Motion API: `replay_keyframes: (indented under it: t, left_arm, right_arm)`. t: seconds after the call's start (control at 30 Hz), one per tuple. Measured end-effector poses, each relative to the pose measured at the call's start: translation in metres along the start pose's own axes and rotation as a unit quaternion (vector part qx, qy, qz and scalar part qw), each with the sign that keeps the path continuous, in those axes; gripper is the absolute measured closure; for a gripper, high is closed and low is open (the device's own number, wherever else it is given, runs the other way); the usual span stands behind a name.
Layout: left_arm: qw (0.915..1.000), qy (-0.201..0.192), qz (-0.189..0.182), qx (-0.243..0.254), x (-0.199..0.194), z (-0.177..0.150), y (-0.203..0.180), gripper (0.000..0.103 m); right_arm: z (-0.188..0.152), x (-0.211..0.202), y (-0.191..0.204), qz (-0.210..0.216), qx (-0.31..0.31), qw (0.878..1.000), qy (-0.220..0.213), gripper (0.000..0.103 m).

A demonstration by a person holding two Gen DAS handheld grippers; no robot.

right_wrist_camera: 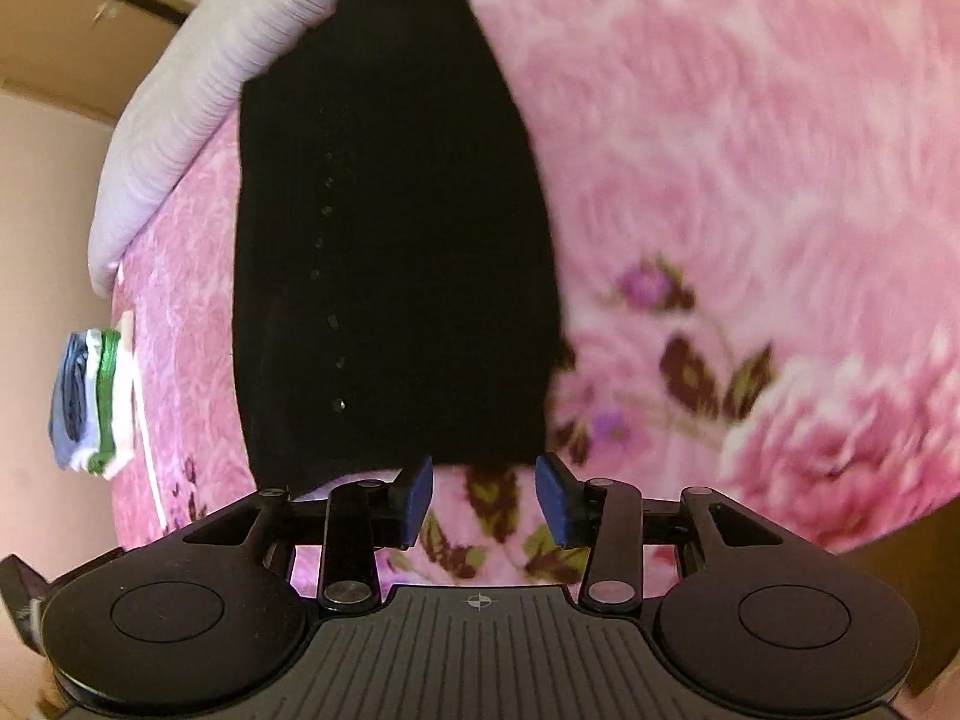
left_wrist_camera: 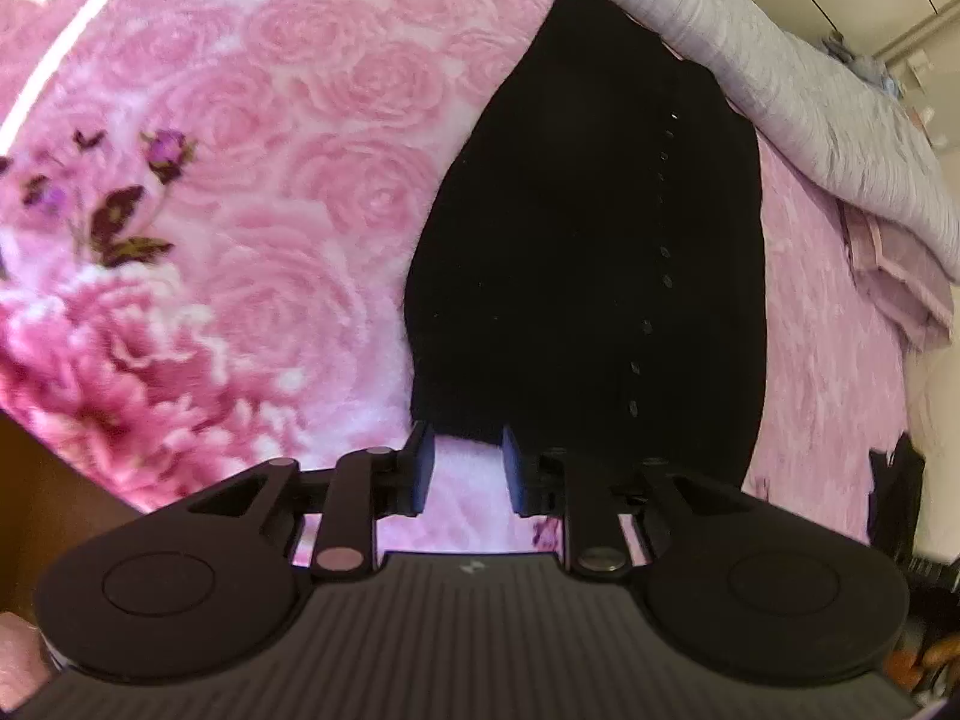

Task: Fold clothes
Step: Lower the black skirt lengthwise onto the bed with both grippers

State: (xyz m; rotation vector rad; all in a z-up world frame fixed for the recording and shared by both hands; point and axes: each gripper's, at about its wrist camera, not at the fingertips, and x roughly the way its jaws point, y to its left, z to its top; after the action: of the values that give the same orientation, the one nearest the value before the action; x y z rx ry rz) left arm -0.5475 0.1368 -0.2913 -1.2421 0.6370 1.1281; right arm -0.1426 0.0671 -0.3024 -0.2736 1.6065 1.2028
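A long black garment (left_wrist_camera: 588, 252) with a row of small buttons lies flat on the pink rose-patterned blanket (left_wrist_camera: 270, 150). It also shows in the right wrist view (right_wrist_camera: 396, 240). My left gripper (left_wrist_camera: 467, 450) is open and empty, its blue pads (left_wrist_camera: 425, 468) just short of the garment's near hem at one corner. My right gripper (right_wrist_camera: 483, 477) is open and empty, its pads (right_wrist_camera: 555, 495) at the near hem of the garment's opposite end. Neither holds cloth.
A grey quilted cover (left_wrist_camera: 810, 96) lies rolled along the bed's far side, also in the right wrist view (right_wrist_camera: 198, 90). A folded pink cloth (left_wrist_camera: 900, 276) sits by it. A stack of folded clothes (right_wrist_camera: 96, 402) rests at the bed edge.
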Motion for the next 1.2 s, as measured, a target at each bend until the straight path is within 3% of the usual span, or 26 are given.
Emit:
replay_keyframes:
  t: [0.1,0.2,0.37,0.43,0.57,0.73,0.8,0.87,1.0,1.2]
  left_arm:
    - [0.9992,-0.015,-0.037,-0.009,0.023,0.009,0.014,0.075]
    - [0.9984,-0.008,-0.046,-0.033,0.050,0.021,0.036,0.075]
    - [0.9884,0.003,-0.123,-0.089,0.070,0.031,0.067,0.076]
    - [0.9864,0.014,-0.133,-0.095,0.078,0.032,0.072,0.076]
    - [0.9841,0.052,-0.138,-0.099,0.099,0.028,0.080,0.076]
    - [0.9765,0.045,-0.166,-0.130,0.112,0.029,0.087,0.075]
    - [0.9731,0.042,-0.180,-0.138,0.120,0.032,0.083,0.081]
    - [0.9758,0.042,-0.182,-0.114,0.125,0.034,0.073,0.097]
    - [0.9805,0.005,-0.189,-0.052,0.095,0.032,0.059,0.097]
    - [0.9851,0.010,-0.171,0.017,0.063,-0.007,0.042,0.097]
  right_arm:
    - [-0.008,0.014,-0.013,0.016,0.022,1.000,-0.016,0.058]
    - [-0.013,0.031,-0.032,0.027,0.047,0.998,-0.045,0.057]
    - [-0.018,0.050,-0.052,0.047,0.104,0.988,-0.107,0.057]
    - [-0.020,0.055,-0.057,0.063,0.123,0.981,-0.132,0.057]
    - [-0.023,0.071,-0.062,0.070,0.164,0.976,-0.128,0.056]
    - [-0.022,0.084,-0.057,0.064,0.150,0.976,-0.142,0.056]
    - [-0.018,0.087,-0.057,0.068,0.149,0.976,-0.144,0.056]
    - [-0.011,0.092,-0.051,0.048,0.122,0.982,-0.133,0.092]
    - [0.001,0.071,-0.035,0.015,0.043,0.992,-0.121,0.095]
    - [-0.015,0.021,-0.035,-0.003,-0.011,0.992,-0.127,0.095]
